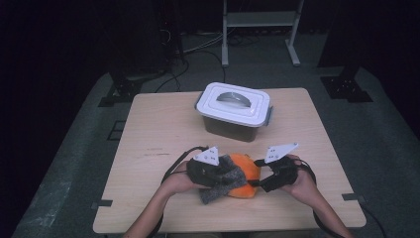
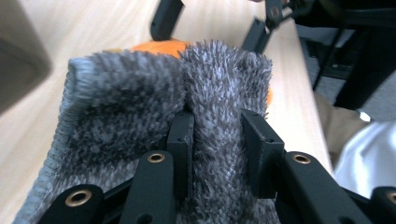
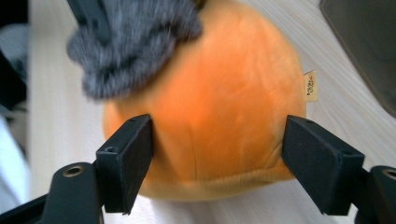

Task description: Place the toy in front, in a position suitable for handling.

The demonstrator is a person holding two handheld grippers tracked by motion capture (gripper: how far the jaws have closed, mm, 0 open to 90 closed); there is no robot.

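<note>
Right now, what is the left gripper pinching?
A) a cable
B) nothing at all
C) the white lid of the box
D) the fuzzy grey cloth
D: in the left gripper view, the left gripper has its jaws closed on a fold of the grey cloth, which lies over the orange plush toy, while the box sits farther back on the table, untouched.

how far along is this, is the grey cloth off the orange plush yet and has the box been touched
Done so far: little that shows. In hand: the left gripper is shut on a fold of the grey cloth, which lies partly over the orange plush; the right gripper stands open with a jaw on either side of the plush. Left: the cloth isn't clear of it, and the lidded box sits closed behind.
</note>
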